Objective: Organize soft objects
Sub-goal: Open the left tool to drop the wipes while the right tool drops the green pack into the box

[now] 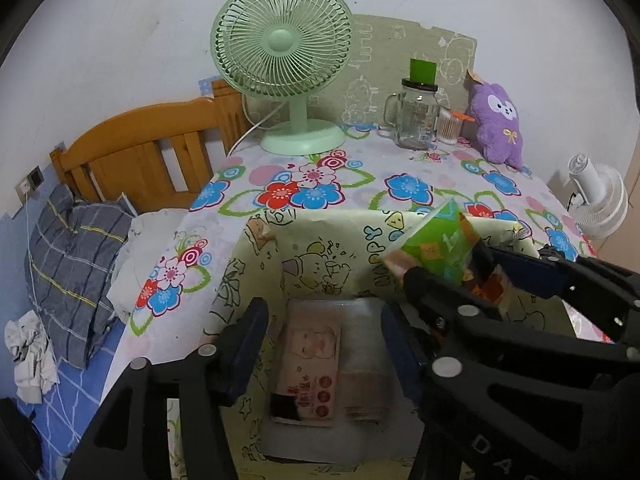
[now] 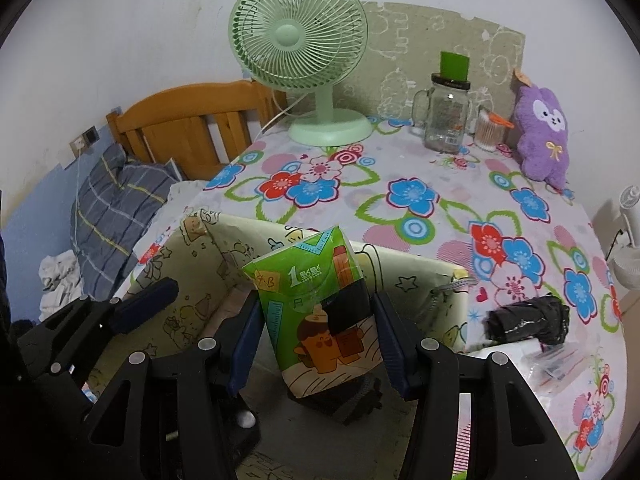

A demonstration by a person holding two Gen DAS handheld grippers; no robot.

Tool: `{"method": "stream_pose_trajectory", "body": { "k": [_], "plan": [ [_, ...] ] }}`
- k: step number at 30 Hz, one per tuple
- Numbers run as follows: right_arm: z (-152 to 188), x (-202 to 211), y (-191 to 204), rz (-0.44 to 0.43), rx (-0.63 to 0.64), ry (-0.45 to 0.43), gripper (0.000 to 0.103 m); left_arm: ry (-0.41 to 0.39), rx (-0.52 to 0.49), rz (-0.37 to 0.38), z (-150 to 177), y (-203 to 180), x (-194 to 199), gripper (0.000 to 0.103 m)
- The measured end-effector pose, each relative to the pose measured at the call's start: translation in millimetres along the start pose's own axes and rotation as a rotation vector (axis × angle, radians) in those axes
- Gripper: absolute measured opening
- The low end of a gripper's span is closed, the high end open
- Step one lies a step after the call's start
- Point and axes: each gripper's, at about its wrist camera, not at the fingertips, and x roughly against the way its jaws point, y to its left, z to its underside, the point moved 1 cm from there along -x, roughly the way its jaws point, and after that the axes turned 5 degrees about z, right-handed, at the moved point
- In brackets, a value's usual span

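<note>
A pink tissue pack (image 1: pixel 314 364) lies flat on the floor of a cream cartoon-print storage box (image 1: pixel 320 240). My left gripper (image 1: pixel 323 314) hangs over it, open, its pads standing clear on either side of the pack. My right gripper (image 2: pixel 316 302) is shut on a green tissue pack (image 2: pixel 308 280), held upright above the same box (image 2: pixel 200 276). In the left wrist view that green pack (image 1: pixel 434 246) sits over the box's right wall. A purple plush toy (image 2: pixel 544 136) leans against the wall at the table's far right.
On the flowered tablecloth stand a green desk fan (image 2: pixel 298 36), a glass jar (image 2: pixel 446 116) and a cotton-swab tub (image 2: pixel 490 130). A black bundle (image 2: pixel 528 320) lies right of the box. A bed with a plaid pillow (image 1: pixel 76 248) is on the left, and a white fan (image 1: pixel 600 200) on the right.
</note>
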Motion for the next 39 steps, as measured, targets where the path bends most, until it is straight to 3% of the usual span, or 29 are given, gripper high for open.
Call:
{"method": "stream_pose_trajectory", "body": {
  "k": [8,13,15,39],
  "plan": [
    [-2.1,-4.1,0.0,-0.008,0.01,0.012,0.061,0.007,-0.002,0.014,-0.7,-1.0,-1.1,0.067],
    [-2.1,-5.2,-1.9,0.003,0.019,0.021,0.082,0.011,0.001,0.028,-0.5,-2.4,0.7,0.077],
    [-1.3,-4.8,-3.9,-0.008,0.008,0.028,0.084,0.009,0.001,0.03,-0.5,-3.7,2.1,0.082],
    [6.9,55.5,-30.2,0.03,-0.019,-0.066,0.085,-0.054,-0.025,0.029,-2.1,-41.1,43.4,0.095]
  ]
}}
